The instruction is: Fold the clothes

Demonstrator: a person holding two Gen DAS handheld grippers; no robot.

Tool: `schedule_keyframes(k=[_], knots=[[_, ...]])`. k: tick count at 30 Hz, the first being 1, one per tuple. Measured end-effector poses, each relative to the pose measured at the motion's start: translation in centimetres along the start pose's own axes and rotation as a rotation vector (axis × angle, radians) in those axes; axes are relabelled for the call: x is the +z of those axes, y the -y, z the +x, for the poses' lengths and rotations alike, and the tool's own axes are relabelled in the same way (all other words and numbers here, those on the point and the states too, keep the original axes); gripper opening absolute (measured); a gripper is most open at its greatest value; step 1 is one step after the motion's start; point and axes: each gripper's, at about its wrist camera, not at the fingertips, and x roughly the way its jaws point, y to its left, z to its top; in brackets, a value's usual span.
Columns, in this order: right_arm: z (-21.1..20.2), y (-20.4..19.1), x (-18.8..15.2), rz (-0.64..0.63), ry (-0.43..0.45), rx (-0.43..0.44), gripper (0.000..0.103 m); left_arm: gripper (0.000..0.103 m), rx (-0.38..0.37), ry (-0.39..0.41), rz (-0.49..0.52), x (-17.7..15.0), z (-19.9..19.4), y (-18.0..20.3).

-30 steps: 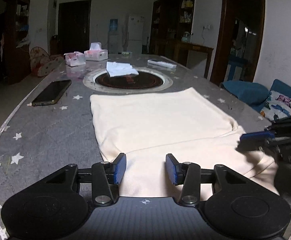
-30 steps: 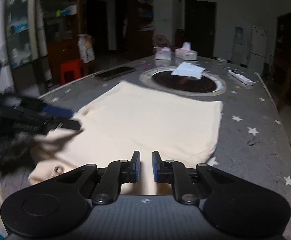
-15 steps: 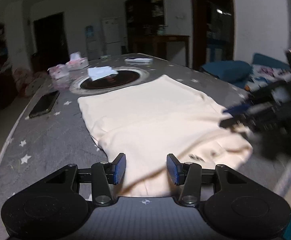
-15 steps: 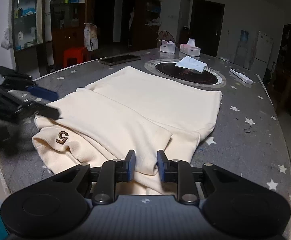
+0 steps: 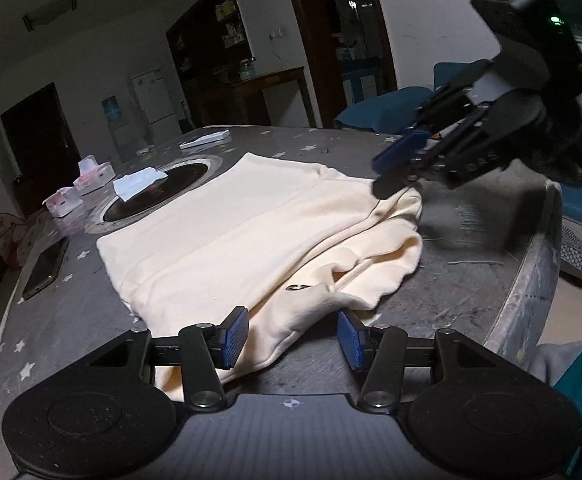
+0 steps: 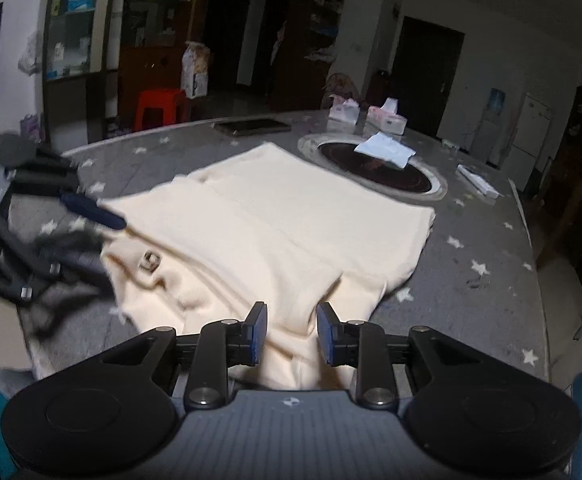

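A cream garment [image 5: 251, 220] lies spread on the grey star-patterned table [image 5: 471, 248], its near end bunched into folds with a small emblem showing [image 6: 151, 260]. My left gripper [image 5: 293, 338] hangs over the garment's near edge. Its blue pads stand well apart with cloth lying under the gap, and nothing is pinched. My right gripper [image 6: 292, 332] is at the opposite near corner of the garment [image 6: 291, 220]. Its jaws are opening, with a fold of cloth between the pads but not pressed. Each view shows the other gripper, the right one [image 5: 391, 170] and the left one [image 6: 91, 236], at the garment's side.
A round sunken hotplate [image 5: 159, 192] with a white cloth [image 5: 139, 180] on it sits beyond the garment. Two tissue boxes [image 6: 387, 120], a phone [image 5: 43, 268] and a white remote [image 6: 477, 180] lie further out. The table's rounded edge [image 5: 531, 280] is close on the right. A red stool [image 6: 159, 108] stands behind.
The right gripper's jaws have widened from nearly shut. The left gripper has rolled and slid along the garment's near edge. The garment's near end, flat before, now lies bunched.
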Motion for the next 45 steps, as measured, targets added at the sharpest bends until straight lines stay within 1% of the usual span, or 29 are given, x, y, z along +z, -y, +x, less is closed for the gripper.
schedule_keyframes(k=[3, 6, 7, 8, 9, 12, 14, 17, 18, 19, 20, 21, 23, 24, 25, 27, 29, 31, 34, 36, 38, 39, 40, 42, 43, 45], knots=[[1.2, 1.2, 0.1, 0.081, -0.010, 0.011, 0.025, 0.052, -0.002, 0.000, -0.011, -0.1, 0.0, 0.0], [2.0, 2.1, -0.1, 0.149, -0.007, 0.003, 0.025, 0.049, -0.006, 0.003, -0.010, -0.1, 0.1, 0.0], [2.2, 2.1, -0.2, 0.150, -0.008, 0.002, 0.025, 0.049, -0.007, 0.002, -0.009, -0.1, 0.1, 0.0], [2.5, 2.0, -0.3, 0.137, -0.016, -0.009, 0.025, 0.044, -0.008, 0.005, -0.008, -0.1, 0.1, 0.0], [2.8, 1.8, -0.5, 0.119, -0.027, -0.022, 0.025, 0.043, -0.012, 0.007, -0.008, -0.1, 0.1, 0.0], [2.9, 2.3, -0.8, 0.134, -0.032, -0.025, 0.025, 0.042, -0.016, 0.022, -0.006, 0.1, 0.0, 0.0], [2.4, 2.3, -0.6, 0.128, -0.020, -0.028, 0.025, 0.042, -0.018, 0.025, -0.003, 0.2, 0.1, 0.0], [1.4, 1.9, -0.5, 0.085, -0.014, -0.012, 0.025, 0.041, -0.021, 0.032, 0.011, 0.3, 0.3, 0.1], [1.1, 1.7, -0.6, 0.066, -0.017, -0.008, 0.026, 0.037, -0.024, 0.035, 0.015, 0.3, 0.4, 0.1], [0.8, 1.5, -0.6, 0.047, -0.020, -0.004, 0.026, 0.035, -0.027, 0.036, 0.019, 0.3, 0.5, 0.1], [0.5, 1.2, -0.8, 0.027, -0.023, 0.001, 0.026, 0.031, -0.027, 0.037, 0.021, 0.4, 0.5, 0.1], [0.2, 1.0, -0.9, 0.007, -0.026, 0.005, 0.026, 0.024, -0.029, 0.038, 0.024, 0.4, 0.6, 0.2], [-0.5, 0.4, -1.1, -0.039, -0.027, 0.017, 0.027, 0.016, -0.035, 0.039, 0.022, 0.6, 0.7, 0.1], [-0.8, 0.0, -1.3, -0.067, -0.028, 0.022, 0.029, 0.012, -0.035, 0.040, 0.019, 0.6, 0.7, 0.0], [-1.1, -0.4, -1.5, -0.098, -0.029, 0.028, 0.036, 0.011, -0.035, 0.044, 0.014, 0.8, 0.7, -0.2], [-1.5, -1.2, -1.8, -0.152, -0.033, 0.040, 0.041, 0.010, -0.032, 0.051, -0.001, 1.0, 0.7, -0.6], [-1.5, -1.9, -2.1, -0.194, -0.038, 0.052, 0.041, 0.010, -0.027, 0.059, -0.023, 1.5, 0.7, -1.2], [-1.4, -2.6, -2.4, -0.232, -0.038, 0.063, 0.046, 0.009, -0.024, 0.066, -0.040, 1.9, 0.8, -1.7], [-0.8, -3.8, -2.5, -0.281, -0.003, 0.052, 0.046, 0.009, -0.030, 0.068, -0.064, 2.4, 1.1, -2.4], [-0.1, -4.1, -2.3, -0.276, 0.016, 0.058, 0.046, 0.009, -0.035, 0.067, -0.079, 2.6, 1.4, -2.8], [0.8, -4.2, -2.0, -0.260, 0.024, 0.070, 0.043, 0.010, -0.042, 0.064, -0.091, 2.7, 1.6, -3.0], [1.3, -4.1, -1.8, -0.245, 0.021, 0.080, 0.040, 0.010, -0.044, 0.063, -0.093, 2.5, 1.5, -3.0], [1.7, -4.0, -1.6, -0.225, 0.019, 0.091, 0.033, 0.011, -0.045, 0.062, -0.090, 2.4, 1.4, -2.9], [2.1, -3.5, -1.2, -0.172, 0.006, 0.112, 0.023, 0.016, -0.044, 0.057, -0.080, 2.0, 1.2, -2.7], [2.3, -3.1, -1.0, -0.146, 0.004, 0.119, 0.020, 0.018, -0.042, 0.056, -0.069, 1.8, 1.0, -2.6], [2.3, -2.4, -0.6, -0.102, 0.002, 0.123, 0.018, 0.025, -0.037, 0.054, -0.047, 1.3, 0.5, -2.2]])
